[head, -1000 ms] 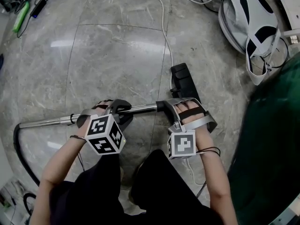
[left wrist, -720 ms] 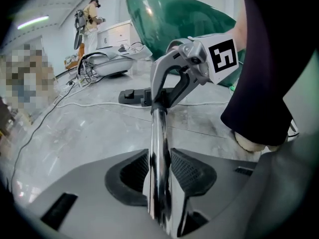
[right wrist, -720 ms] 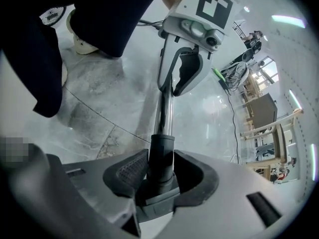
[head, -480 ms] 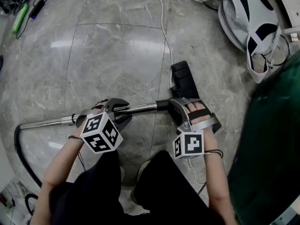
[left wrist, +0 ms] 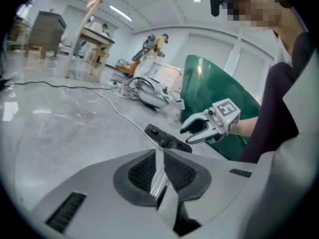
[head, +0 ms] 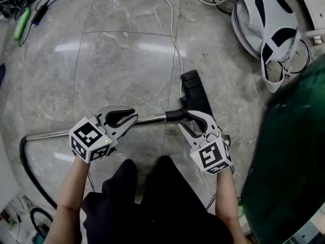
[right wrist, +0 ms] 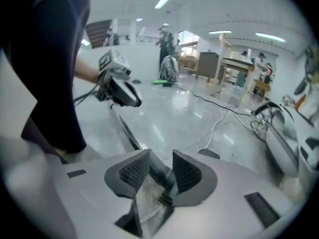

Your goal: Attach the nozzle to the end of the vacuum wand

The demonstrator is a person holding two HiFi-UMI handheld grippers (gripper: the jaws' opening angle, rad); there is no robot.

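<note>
The grey marbled floor tiles [head: 117,60] are glossy, with thin straight seams. A dark green, smooth-faced panel [head: 294,151] fills the right edge. Beyond it lies a white and black, curved, shell-like plastic housing [head: 264,19]. A black ribbed hose [head: 30,172] loops on the left. It leads to the slim, shiny chrome vacuum wand [head: 56,133], a round metal tube lying across the floor.

At the wand's right end a black collar meets the neck of the flat, black, rectangular plastic nozzle [head: 195,93]. The nozzle lies on the floor just beyond the hands, and I cannot tell how firmly the joint is seated. A thin white cable [head: 175,44] runs up the floor from it.

The grey plastic left gripper [head: 134,115] has just been closing. Its ribbed dark pads are nearly together, pinching the chrome tube [left wrist: 158,176]. The right gripper [head: 184,119] stands wider, its pads clamped on the nozzle's thick, dark, round neck [right wrist: 159,176].

Compared with a second ago, both grippers have rolled. Their marker cubes now face outward, and the curved jaws show from the side where the hands' backs showed before. Both grippers look larger and closer, and the nozzle has shifted slightly left.
</note>
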